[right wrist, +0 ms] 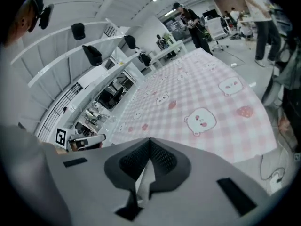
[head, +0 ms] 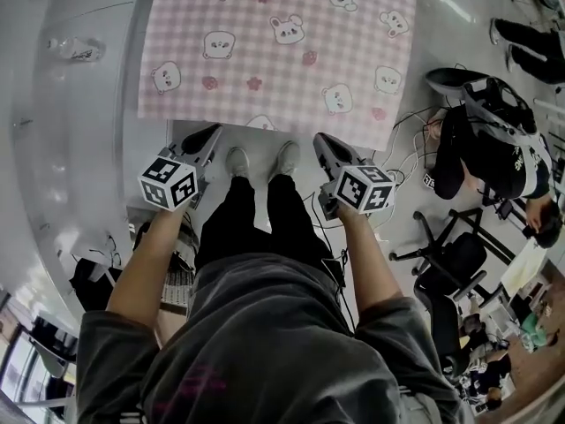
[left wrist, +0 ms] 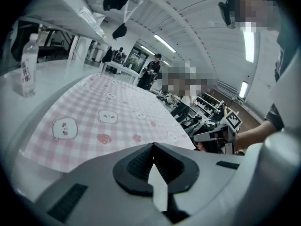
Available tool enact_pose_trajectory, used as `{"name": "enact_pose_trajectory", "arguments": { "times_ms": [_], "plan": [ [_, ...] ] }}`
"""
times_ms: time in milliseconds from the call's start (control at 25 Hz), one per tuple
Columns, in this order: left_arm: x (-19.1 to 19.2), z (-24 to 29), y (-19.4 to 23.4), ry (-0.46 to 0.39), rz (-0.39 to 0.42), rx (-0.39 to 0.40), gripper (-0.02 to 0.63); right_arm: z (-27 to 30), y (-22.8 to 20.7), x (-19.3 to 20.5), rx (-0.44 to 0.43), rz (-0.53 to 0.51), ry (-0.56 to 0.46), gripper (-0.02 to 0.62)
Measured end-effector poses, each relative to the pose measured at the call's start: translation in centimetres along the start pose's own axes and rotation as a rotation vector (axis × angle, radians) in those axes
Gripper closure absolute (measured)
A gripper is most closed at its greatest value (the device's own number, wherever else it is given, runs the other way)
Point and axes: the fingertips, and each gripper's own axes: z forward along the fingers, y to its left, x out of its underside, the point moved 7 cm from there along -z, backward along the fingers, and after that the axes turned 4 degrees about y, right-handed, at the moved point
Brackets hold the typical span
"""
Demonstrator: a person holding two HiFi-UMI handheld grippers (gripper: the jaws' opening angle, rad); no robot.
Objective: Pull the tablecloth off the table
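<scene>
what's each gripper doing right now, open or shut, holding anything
Left gripper: closed, holding nothing, not on the tablecloth.
Right gripper: closed, holding nothing.

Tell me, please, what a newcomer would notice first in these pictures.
The pink checked tablecloth with bear faces lies on the white table. The left gripper and right gripper hang shut before its near edge, holding nothing. A clear bottle stands left of the cloth.
</scene>
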Motion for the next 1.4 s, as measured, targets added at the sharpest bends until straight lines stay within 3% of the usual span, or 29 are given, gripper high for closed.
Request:
{"name": "enact_pose_trajectory", "arguments": {
  "times_ms": [200,480,600,880,1000,1240,1400],
  "plan": [
    [3.9,0.8,3.9,-0.014,-0.191,-0.025,0.603,1.1,-2.8,2.8,-0.045,0.209,-0.044,0.597],
    [6.6,1.3,7.2,-0.035,-0.371,-0.042,0.549,1.7,-5.5,5.3,-0.072,0.409,-0.087,0.594],
    [7.6,1.7,8.8,-0.061,-0.485,-0.028,0.503,2.4,-6.4,6.4,-0.088,0.505,-0.096,0.569],
    [9.8,2.3,11.1,-0.128,-0.724,0.048,0.423,2.4,-9.2,7.8,-0.106,0.736,-0.227,0.43],
    [9.7,2.5,11.4,-0.163,-0.767,0.095,0.411,2.5,-10.0,7.5,-0.103,0.767,-0.257,0.395],
    [8.5,3.0,12.5,-0.22,-0.827,0.134,0.403,2.9,-10.8,6.7,-0.104,0.812,-0.315,0.393],
    [7.4,3.5,13.6,-0.271,-0.859,0.147,0.439,3.3,-11.4,6.7,-0.094,0.816,-0.336,0.394]
  ]
}}
